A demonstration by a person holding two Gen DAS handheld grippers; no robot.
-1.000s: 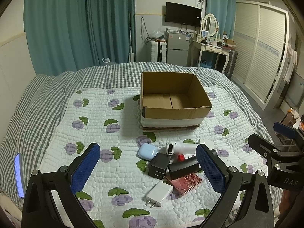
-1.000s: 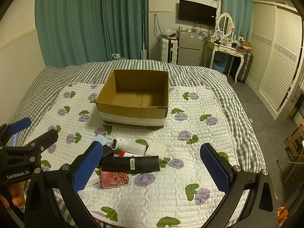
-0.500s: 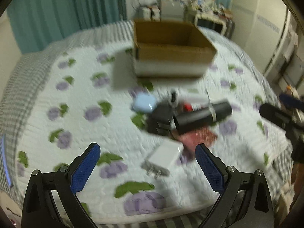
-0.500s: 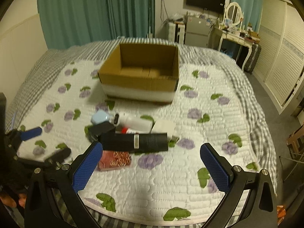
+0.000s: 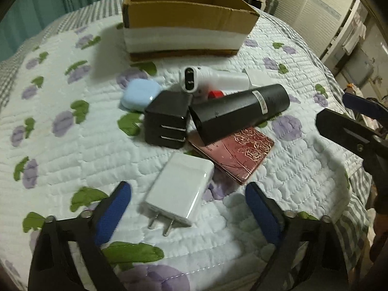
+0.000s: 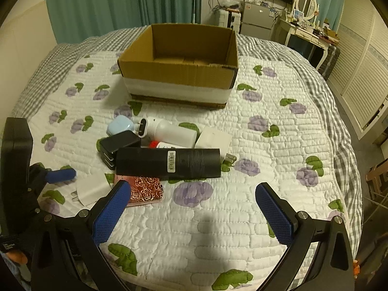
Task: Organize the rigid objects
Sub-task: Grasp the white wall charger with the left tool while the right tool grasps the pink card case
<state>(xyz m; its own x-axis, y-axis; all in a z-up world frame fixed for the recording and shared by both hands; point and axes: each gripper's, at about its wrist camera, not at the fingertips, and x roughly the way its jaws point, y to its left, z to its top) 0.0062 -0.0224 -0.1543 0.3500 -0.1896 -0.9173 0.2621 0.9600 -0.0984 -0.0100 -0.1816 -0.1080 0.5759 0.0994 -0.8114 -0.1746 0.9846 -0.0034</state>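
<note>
Looking down along our left gripper [image 5: 188, 209], we see its blue pads [image 5: 112, 214] standing either side of the white charger [image 5: 180, 190], which lies on the quilt [image 5: 60, 150] with its two prongs toward us. The jaws are closing, the charger is between them, and neither pad presses on it.

Beyond the charger lies the heap. A black charger [image 5: 167, 118] rests with its prongs facing us, touching the near end of a black tube [image 5: 240, 112] that lies on its side. A white label crosses the tube; in the right wrist view it shows a barcode [image 6: 171, 161] and a block of fine print beside it, both too small for us to read. Under the tube's near end lies a dark red case [image 5: 235, 152] embossed with metallic roses. Behind are a pale blue earbud case [image 5: 140, 94], a white cylindrical device [image 5: 213, 81] with a dark oval end, and something red [image 5: 215, 94], mostly hidden.

A cardboard box [image 6: 178, 69] stands open past the heap, with a white band round its lower wall and nothing visible inside.

Our right gripper [image 6: 192, 212] hangs over bare quilt near the tube, jaws spread wide and holding nothing. White lettering on the left gripper's body, at the lower left edge of the right wrist view, is too blurred to read.
</note>
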